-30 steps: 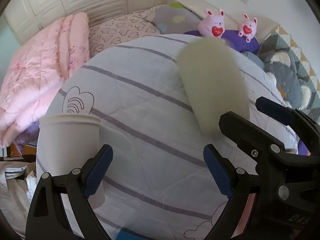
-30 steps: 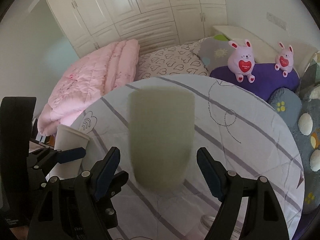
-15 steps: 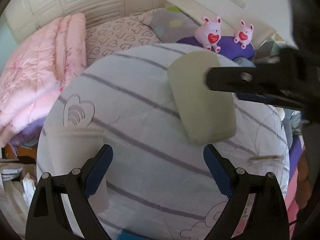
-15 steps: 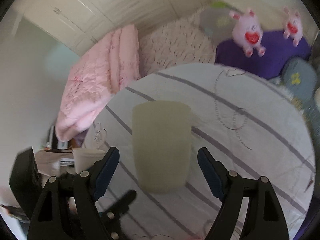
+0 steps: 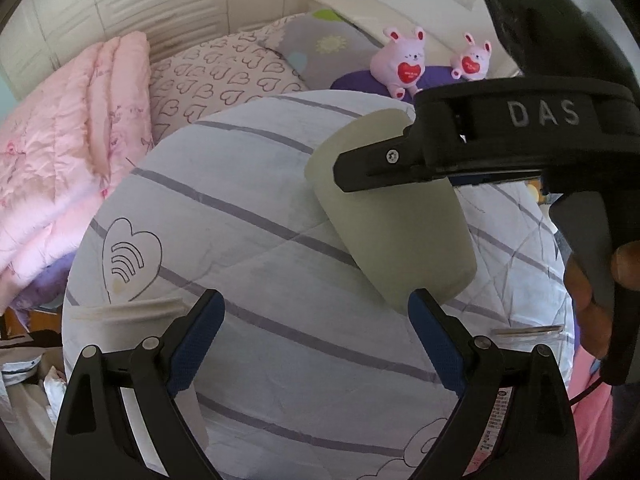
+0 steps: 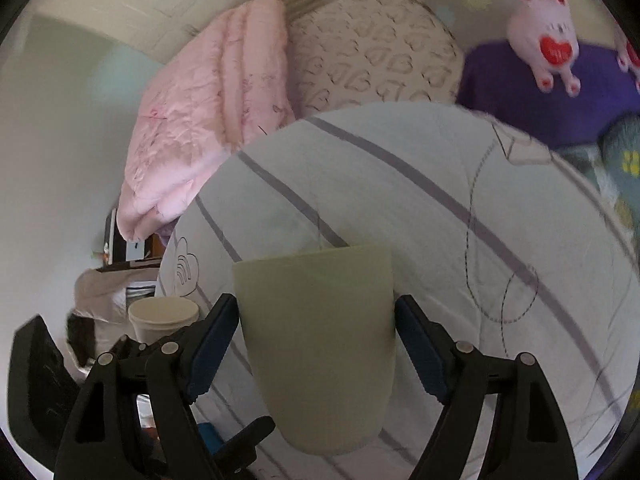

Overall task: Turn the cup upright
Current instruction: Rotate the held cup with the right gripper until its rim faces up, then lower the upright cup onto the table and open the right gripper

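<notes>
Two plush rabbits (image 5: pixel 401 62) sit on a purple cushion (image 5: pixel 360 80) far beyond my left tongs (image 5: pixel 316 344), and off to their left I see a folded pink quilt (image 5: pixel 68 152) heaped beside a heart-print pillow (image 5: pixel 224 76). Under both tools lies the pale striped duvet (image 5: pixel 248 248), with a heart drawing just ahead of the left tongs' left finger. A white paper cup (image 6: pixel 162 318) stands upright, mouth up, just left of my right tongs (image 6: pixel 316 340); from the left wrist it shows only as a blurred rim beside the left finger. Nothing lies between the left tongs' blue pads (image 5: pixel 196 340), which I see spread wide and holding nothing, hovering low over the duvet.

My right tongs cross the left wrist's view from the right, level with the bedding, their black body marked DAS, and the hand (image 5: pixel 600 280) wrapped around the grip shows at the far right edge. Their pads (image 6: pixel 212 340) press against both sides of the pale green cup (image 6: pixel 320 344), pinching it. From the right wrist I see the cup's wider end pointing away from the tool and its rounded narrow end toward the camera. From the left wrist it hangs tilted above the duvet, just ahead and right of the left tongs, partly covered by the right tongs' finger.
</notes>
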`<control>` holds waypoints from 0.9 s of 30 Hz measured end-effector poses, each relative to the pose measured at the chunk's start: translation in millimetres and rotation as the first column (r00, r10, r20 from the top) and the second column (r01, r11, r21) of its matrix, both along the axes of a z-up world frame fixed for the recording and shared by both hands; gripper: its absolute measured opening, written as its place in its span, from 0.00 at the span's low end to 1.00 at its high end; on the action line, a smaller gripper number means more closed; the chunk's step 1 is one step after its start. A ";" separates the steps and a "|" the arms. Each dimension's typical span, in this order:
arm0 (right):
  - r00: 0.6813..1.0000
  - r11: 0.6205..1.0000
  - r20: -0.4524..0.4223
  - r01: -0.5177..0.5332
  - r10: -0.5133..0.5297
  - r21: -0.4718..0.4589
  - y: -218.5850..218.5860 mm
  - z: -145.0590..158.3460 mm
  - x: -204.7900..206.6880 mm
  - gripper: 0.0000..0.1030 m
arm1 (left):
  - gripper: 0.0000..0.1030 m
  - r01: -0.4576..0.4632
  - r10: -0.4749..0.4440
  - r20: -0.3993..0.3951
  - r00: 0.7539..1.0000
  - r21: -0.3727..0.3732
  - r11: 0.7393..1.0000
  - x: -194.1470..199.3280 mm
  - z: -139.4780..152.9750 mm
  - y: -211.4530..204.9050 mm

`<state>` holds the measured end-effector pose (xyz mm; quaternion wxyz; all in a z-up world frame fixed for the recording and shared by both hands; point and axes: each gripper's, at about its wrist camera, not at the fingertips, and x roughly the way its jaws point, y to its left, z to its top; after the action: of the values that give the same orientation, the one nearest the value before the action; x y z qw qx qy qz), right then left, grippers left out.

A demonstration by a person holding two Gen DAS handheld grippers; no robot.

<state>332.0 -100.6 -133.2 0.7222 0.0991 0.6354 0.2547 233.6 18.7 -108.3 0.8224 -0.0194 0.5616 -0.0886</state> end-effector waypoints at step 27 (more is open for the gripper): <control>0.899 0.997 0.432 -0.047 0.068 -0.059 -27.5 44.9 -91.8 0.78 | 0.92 -0.049 0.049 0.007 0.999 -0.024 0.999 -18.1 -9.9 -16.5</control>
<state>240.2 -128.2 -88.3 0.8398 0.0041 0.4672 0.2764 215.5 2.2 -118.2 0.8262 -0.0427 0.5566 -0.0754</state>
